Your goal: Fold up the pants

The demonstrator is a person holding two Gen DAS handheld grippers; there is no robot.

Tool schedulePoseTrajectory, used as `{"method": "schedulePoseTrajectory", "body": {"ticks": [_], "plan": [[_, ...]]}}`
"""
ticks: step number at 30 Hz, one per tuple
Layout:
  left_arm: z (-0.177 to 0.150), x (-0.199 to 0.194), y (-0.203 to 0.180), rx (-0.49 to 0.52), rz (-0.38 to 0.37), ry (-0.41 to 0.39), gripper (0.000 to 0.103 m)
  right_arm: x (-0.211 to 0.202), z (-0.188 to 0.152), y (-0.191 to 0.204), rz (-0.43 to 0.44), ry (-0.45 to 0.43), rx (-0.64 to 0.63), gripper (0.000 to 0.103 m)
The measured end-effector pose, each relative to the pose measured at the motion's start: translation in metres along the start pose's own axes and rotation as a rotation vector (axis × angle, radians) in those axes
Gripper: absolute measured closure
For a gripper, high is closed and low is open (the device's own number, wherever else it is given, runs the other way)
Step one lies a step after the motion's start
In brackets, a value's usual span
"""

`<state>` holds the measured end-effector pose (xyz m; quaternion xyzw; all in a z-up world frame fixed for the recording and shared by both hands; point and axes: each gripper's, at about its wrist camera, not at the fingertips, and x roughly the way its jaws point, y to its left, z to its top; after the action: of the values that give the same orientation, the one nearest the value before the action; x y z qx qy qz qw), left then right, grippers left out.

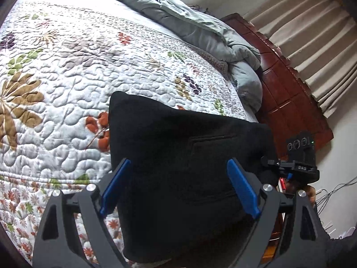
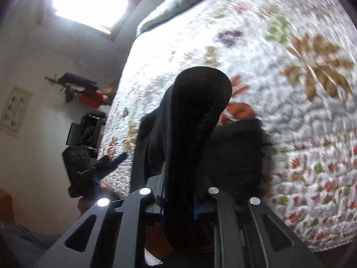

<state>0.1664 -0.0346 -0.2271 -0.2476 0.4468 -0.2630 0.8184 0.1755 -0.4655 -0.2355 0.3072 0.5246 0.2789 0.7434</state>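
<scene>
A floral quilted bedspread point(image 1: 93, 71) covers the bed, with a rumpled grey-green duvet point(image 1: 200, 29) heaped along its far edge beside a dark red wooden footboard point(image 1: 287, 102) and beige curtains point(image 1: 312, 44). The black pants point(image 1: 178, 156) lie folded into a thick block near the bed's edge, a stitched pocket outline showing on top. The left gripper point(image 1: 181, 186) hovers over them, its blue fingers point(image 1: 242, 188) spread wide on either side of the cloth. The right gripper point(image 2: 178, 203) pinches a bunched black fold of the pants, which rises in front of its camera.
</scene>
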Motion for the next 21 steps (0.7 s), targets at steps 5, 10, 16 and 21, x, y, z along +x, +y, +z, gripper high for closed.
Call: {"method": "schedulePoseTrajectory", "body": {"ticks": [5, 10, 16, 21], "plan": [[-0.005, 0.012, -0.012, 0.006, -0.015, 0.019, 0.016, 0.035, -0.019, -0.053, -0.052, 0.045, 0.097, 0.082], [-0.014, 0.012, -0.024, 0.061, -0.051, 0.033, 0.016, 0.013, -0.016, -0.056, -0.021, 0.007, 0.114, 0.066], [-0.029, 0.011, -0.026, 0.081, -0.092, 0.064, 0.016, -0.050, 0.010, -0.034, -0.050, -0.153, 0.074, 0.066], [-0.042, 0.012, -0.021, 0.081, -0.106, 0.086, 0.016, -0.030, 0.039, 0.013, 0.034, -0.156, -0.032, 0.065]]}}
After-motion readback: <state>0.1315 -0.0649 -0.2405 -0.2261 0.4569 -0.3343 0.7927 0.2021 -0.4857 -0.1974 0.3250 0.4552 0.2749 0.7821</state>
